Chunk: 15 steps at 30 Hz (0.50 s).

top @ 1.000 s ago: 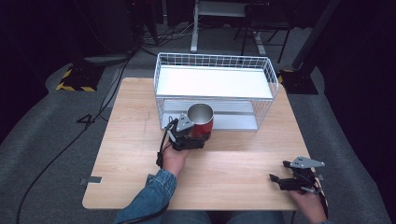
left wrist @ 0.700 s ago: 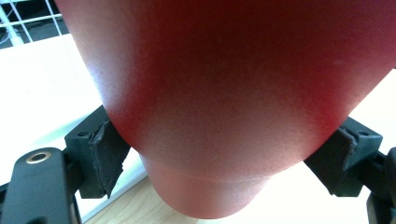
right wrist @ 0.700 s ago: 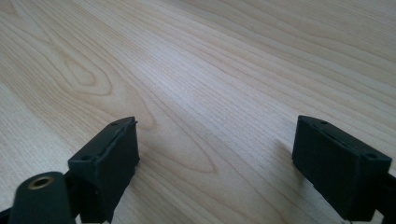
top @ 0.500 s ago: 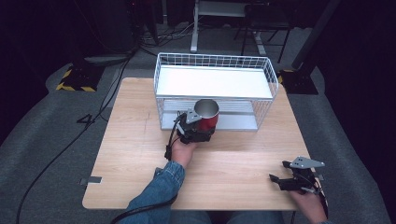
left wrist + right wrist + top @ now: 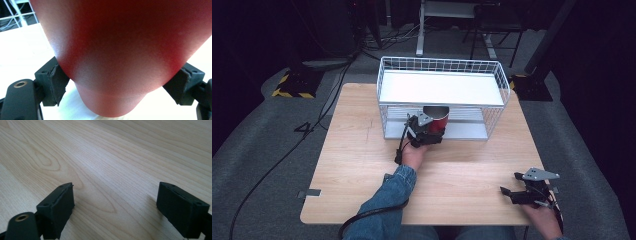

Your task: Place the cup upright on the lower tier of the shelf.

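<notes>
- The bench [image 5: 362, 150] is pale wood with a clear grain, smooth and matt.
- The cup [image 5: 120, 50] has a red outside with a fine-textured, satin look; its inside looks like grey metal in the high view.
- The rack [image 5: 442, 65] is white wire mesh with a flat, smooth white shelf.
- The left claw [image 5: 120, 82] and right claw [image 5: 122, 207] are matt black plastic; their pads [image 5: 58, 80] look soft and slightly rough.
- The sleeve [image 5: 387, 200] is blue denim cloth.
- The floor [image 5: 262, 150] looks like grey carpet.
</notes>
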{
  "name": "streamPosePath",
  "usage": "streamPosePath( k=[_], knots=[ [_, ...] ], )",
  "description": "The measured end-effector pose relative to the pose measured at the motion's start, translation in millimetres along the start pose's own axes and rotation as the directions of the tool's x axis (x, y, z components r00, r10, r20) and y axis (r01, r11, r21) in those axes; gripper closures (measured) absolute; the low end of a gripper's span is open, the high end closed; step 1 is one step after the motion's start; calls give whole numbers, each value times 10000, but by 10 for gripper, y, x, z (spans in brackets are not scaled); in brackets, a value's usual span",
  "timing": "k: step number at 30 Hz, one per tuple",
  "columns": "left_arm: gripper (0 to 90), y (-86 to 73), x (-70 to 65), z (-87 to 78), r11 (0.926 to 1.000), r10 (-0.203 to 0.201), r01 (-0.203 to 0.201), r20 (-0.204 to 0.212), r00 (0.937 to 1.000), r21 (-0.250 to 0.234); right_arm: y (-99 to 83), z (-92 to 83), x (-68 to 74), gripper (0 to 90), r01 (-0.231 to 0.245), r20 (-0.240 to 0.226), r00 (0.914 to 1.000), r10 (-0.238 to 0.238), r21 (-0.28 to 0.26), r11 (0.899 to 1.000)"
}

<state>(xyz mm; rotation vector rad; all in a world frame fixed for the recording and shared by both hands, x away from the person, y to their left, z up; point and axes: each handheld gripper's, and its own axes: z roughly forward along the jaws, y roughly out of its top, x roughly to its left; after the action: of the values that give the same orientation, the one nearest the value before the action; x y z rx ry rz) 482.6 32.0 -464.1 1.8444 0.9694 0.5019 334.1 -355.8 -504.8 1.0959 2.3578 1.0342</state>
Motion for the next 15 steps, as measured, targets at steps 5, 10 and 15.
streamPosePath(
  k=[5,10,15],
  knots=[
    [166,-13,24,109,9999,-142,140,-252,9996,-92,0,0,2,147,16,-31,10000,-16,1,10000],
    [167,4,60,196,9997,-236,233,-400,9989,-69,0,0,2,147,24,-49,10000,-24,4,10000],
    [167,23,93,286,9996,-291,286,-553,9980,-85,0,0,2,147,24,-51,10000,-24,5,10000]
  ],
)
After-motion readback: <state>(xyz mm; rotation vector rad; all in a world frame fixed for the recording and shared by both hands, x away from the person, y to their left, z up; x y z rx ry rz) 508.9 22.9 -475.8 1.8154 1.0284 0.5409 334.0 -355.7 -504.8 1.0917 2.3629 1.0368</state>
